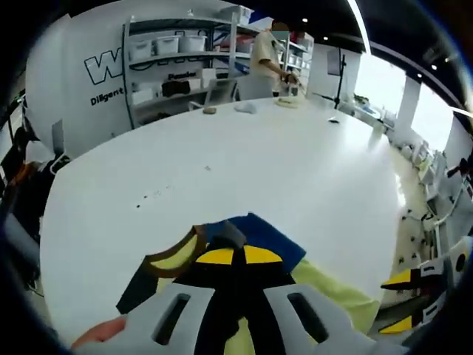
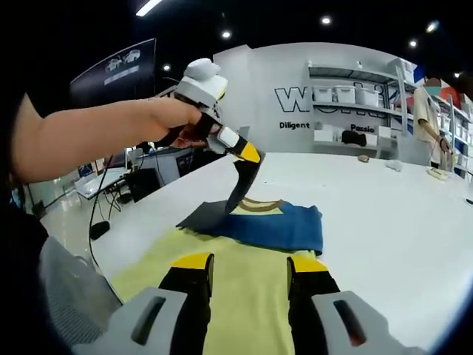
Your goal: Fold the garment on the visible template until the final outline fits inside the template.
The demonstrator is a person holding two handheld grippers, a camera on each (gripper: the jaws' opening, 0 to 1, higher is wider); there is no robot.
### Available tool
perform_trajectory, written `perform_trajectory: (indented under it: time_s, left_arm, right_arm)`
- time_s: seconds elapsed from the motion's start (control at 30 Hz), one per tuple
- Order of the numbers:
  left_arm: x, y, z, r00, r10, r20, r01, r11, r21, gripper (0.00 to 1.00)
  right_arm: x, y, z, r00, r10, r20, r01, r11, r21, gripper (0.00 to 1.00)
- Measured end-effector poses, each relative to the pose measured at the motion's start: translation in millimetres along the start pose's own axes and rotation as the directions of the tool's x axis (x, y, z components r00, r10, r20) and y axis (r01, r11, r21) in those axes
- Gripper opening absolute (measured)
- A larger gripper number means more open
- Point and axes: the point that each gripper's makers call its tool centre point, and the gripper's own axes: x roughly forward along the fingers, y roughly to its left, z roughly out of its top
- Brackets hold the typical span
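1. A yellow garment (image 2: 236, 285) with a blue upper part and a brown-edged collar lies flat on a white table (image 2: 384, 214), in the near part of the table in both views.
2. In the right gripper view the blue part (image 2: 284, 225) lies at the far end of the yellow cloth, with the collar (image 2: 260, 203) just beyond it and a dark panel (image 2: 203, 216) at its left.
3. The left hand-held gripper (image 2: 238, 194) comes into the right gripper view from the left, held in a person's hand (image 2: 174, 118); its dark jaws with yellow tips point down onto the garment at the collar, closed together with a fold of dark cloth between them.
4. In the left gripper view the same hand-held gripper (image 1: 238, 257) shows its yellow tips almost touching, pinched on the dark and blue cloth at the collar.
5. The right hand-held gripper (image 2: 250, 263) hovers over the yellow cloth with its jaws spread wide and nothing between them; it also shows at the right edge of the left gripper view (image 1: 410, 302), jaws apart.
6. At the far side of the table a person (image 1: 264, 55) stands near a grey shelf rack (image 1: 174, 52) holding white boxes, before a white wall with dark lettering (image 2: 295, 100).
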Motion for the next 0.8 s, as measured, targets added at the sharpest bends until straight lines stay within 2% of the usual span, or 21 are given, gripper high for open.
perform_trajectory:
  time_s: [0.1,0.3,0.6,0.8]
  left_arm:
    - [25,-12.1,-18.0,0.999,-0.011,-0.041,0.012,1.0,0.012,0.0]
    - [55,-19.5,-40.1,0.997,-0.016,-0.082,0.014,1.0,-0.02,0.0]
    - [89,-31.9,-62.2,0.992,-0.042,-0.118,0.027,0.991,-0.128,0.0]
    - [102,-46.9,-69.7,0.989,-0.064,-0.135,0.045,0.99,-0.137,0.0]
  right_arm:
    - [0,1,-0.5,1.0,0.003,-0.002,-0.003,1.0,0.004,0.37]
    - [0,2,-1.6,1.0,0.007,-0.005,-0.007,1.0,0.01,0.37]
    - [0,1,-2.2,1.0,0.014,-0.006,-0.014,1.0,0.026,0.37]
    - [0,-1,-2.6,1.0,0.012,-0.005,-0.012,0.999,0.037,0.36]
